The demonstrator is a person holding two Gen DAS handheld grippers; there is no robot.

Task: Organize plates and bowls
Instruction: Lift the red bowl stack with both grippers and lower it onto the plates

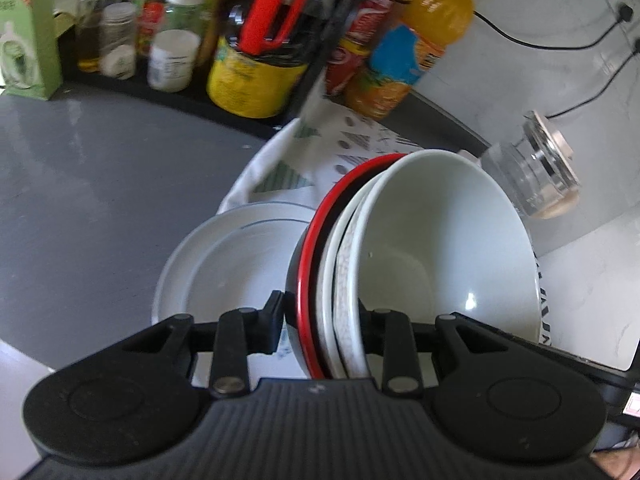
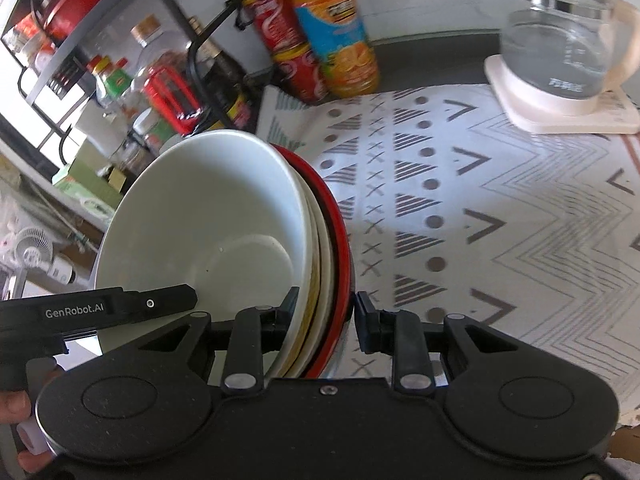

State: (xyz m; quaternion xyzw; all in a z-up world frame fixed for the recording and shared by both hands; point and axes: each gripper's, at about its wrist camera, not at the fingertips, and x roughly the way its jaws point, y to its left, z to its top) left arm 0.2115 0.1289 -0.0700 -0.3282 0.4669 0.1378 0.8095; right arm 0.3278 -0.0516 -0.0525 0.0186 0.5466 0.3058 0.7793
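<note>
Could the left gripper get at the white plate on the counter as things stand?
Probably not: the left gripper is shut on the rims of the nested bowl stack, shared with the right gripper. The white plate lies uncovered just beside it.
</note>
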